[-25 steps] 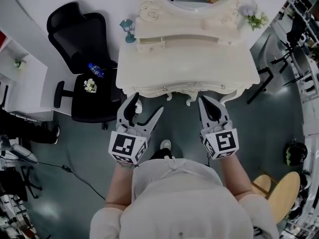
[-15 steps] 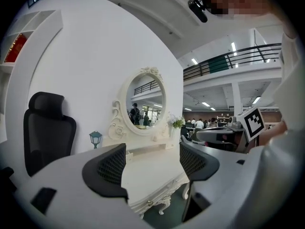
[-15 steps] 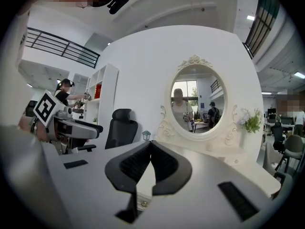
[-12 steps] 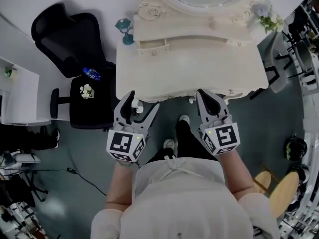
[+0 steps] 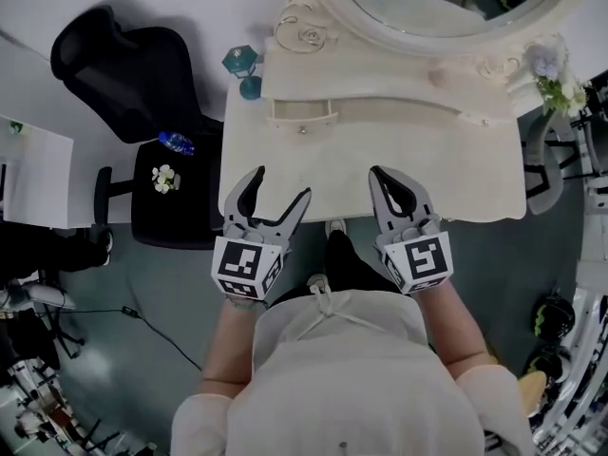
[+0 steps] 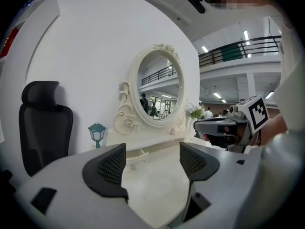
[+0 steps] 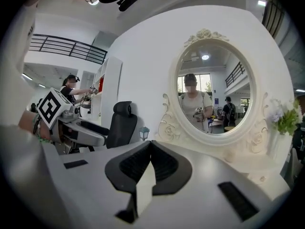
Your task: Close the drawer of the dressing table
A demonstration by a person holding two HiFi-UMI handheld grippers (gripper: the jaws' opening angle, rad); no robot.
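Observation:
The white dressing table stands under me, with an oval mirror at its back. A small drawer in the raised shelf at the back left is pulled out a little; in the left gripper view this drawer shows just beyond the jaws. My left gripper hovers open over the table's front left, nothing between its jaws. My right gripper is over the front middle, jaws shut and empty. Both are well short of the drawer.
A teal lamp stands at the table's back left corner. A flower vase is at the back right. A black office chair left of the table holds a water bottle. A white shelf is further left.
The view has moved forward towards the table. Both grippers, earlier in front of the table's edge, are now above its top. Their jaw states are unchanged.

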